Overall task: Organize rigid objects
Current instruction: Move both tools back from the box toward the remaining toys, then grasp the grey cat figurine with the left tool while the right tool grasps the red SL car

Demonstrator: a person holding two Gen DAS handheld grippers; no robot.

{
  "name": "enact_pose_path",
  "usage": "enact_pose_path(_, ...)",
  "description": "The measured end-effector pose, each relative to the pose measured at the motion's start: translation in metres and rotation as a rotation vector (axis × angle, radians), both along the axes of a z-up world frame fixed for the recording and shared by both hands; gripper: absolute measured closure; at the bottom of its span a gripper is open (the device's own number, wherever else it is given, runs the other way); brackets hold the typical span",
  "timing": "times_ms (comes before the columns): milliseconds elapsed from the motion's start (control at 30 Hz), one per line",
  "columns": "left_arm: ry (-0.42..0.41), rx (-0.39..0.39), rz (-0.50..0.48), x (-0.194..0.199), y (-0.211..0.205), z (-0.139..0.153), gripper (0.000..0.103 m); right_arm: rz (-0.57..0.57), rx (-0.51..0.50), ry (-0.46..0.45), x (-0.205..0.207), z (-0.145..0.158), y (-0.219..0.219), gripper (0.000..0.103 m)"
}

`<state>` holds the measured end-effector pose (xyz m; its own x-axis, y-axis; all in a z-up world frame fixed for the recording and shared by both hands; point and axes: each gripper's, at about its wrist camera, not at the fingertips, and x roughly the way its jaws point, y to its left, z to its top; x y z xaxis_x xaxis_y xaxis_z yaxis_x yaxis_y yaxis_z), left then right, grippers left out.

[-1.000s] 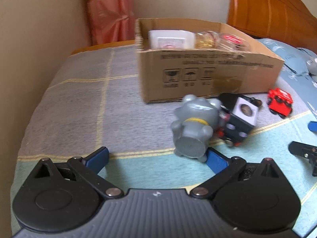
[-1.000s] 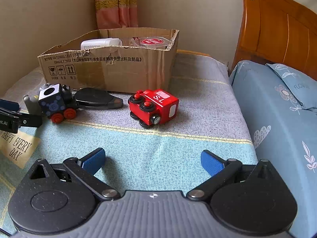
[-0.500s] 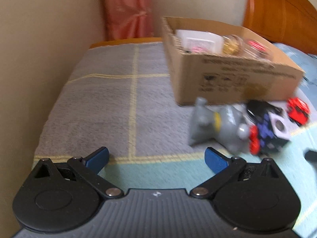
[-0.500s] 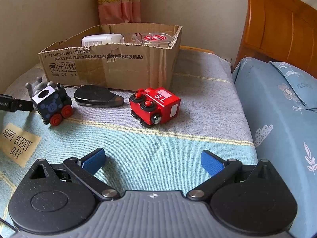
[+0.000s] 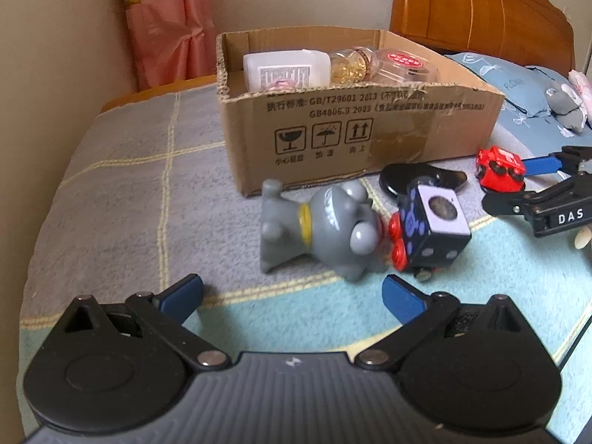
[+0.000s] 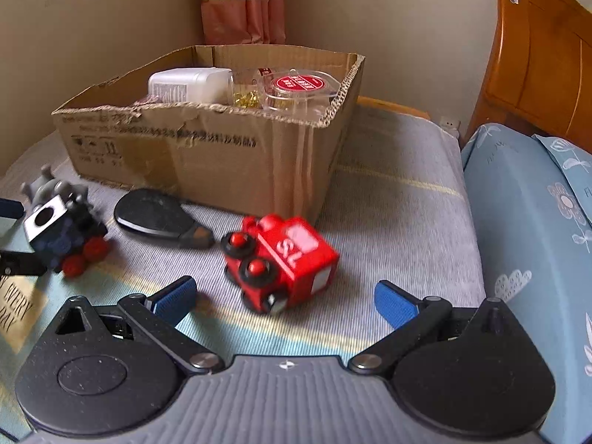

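**A:** Toys first: how do the tongs stand to them?

**B:** Left tongs point(image 5: 292, 294) are spread wide and hold nothing, blue pads low in the left wrist view. Just above them, at frame centre, a grey cat figurine point(image 5: 318, 227) lies on its side on the bed cover point(image 5: 122, 192). Its head touches a dark blue toy train car point(image 5: 431, 231) with red wheels, right of centre.

**B:** Right tongs point(image 6: 283, 296) are also wide apart and empty. A red toy train car point(image 6: 283, 261) sits on its wheels just above the gap between the pads, centre of the right wrist view, not touched by either pad.

**A:** And further out?

**B:** A flat black oval object point(image 6: 155, 218) lies left of the red car, close to the front wall of a cardboard box point(image 6: 207, 155); what it is, I cannot tell. The box fills the upper middle of both views. Inside it are a white plastic container point(image 6: 188, 83), a clear round tub with a red label point(image 6: 299, 90) and something with gold beads point(image 5: 347, 64) between them.

**A:** The edges?

**B:** In the left wrist view the right tongs enter from the right edge, with the red car beside them. A blue flowered pillow point(image 6: 532, 222) lies right in the right wrist view, a wooden headboard point(image 6: 544, 55) in the upper right corner, and a pink curtain point(image 5: 166, 26) upper left of the left view.
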<state>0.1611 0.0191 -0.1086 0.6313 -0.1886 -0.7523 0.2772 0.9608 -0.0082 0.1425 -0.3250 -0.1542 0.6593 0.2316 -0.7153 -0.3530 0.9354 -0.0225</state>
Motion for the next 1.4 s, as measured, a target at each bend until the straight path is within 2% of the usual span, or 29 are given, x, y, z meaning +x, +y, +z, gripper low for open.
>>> enact_pose_path(233,-0.014,-0.005,-0.004,0.009,-0.009,-0.001,0.001,0.021,0.009,-0.033,0.009,-0.003,0.006,0.002)
enact_pose_path(533,-0.01,-0.049,0.013,0.014,0.006,0.002,0.001,0.098,0.013,-0.064,-0.001,0.003,0.013,0.036)
enact_pose_path(667,-0.025,-0.005,-0.013,0.011,0.006,0.001,0.002,0.102,0.001,-0.062,-0.007,0.005,0.013,0.037)
enact_pose_path(833,-0.082,0.022,-0.055,0.016,-0.004,0.003,0.004,0.115,-0.012,-0.061,-0.008,0.005,0.013,0.037)
enact_pose_path(933,-0.097,0.001,-0.078,0.02,-0.007,0.005,0.015,0.125,-0.024,-0.061,-0.006,0.006,0.015,0.037)
enact_pose_path(1000,-0.083,-0.02,-0.101,0.024,-0.008,0.005,0.03,0.134,-0.029,-0.062,-0.005,0.006,0.016,0.036)
enact_pose_path(1133,-0.076,-0.005,-0.119,0.026,-0.013,0.006,0.03,0.152,-0.038,-0.054,-0.003,0.007,0.016,0.037)
enact_pose_path(1200,-0.067,0.005,-0.13,0.025,-0.013,0.008,0.031,0.162,-0.046,-0.046,-0.003,0.008,0.016,0.04)
enact_pose_path(1233,-0.058,0.013,-0.138,0.025,-0.014,0.009,0.031,0.167,-0.048,-0.039,-0.003,0.009,0.016,0.045)
enact_pose_path(1400,-0.024,0.058,-0.183,0.021,-0.013,0.018,0.032,0.185,-0.044,0.0,-0.005,0.017,0.013,0.047)
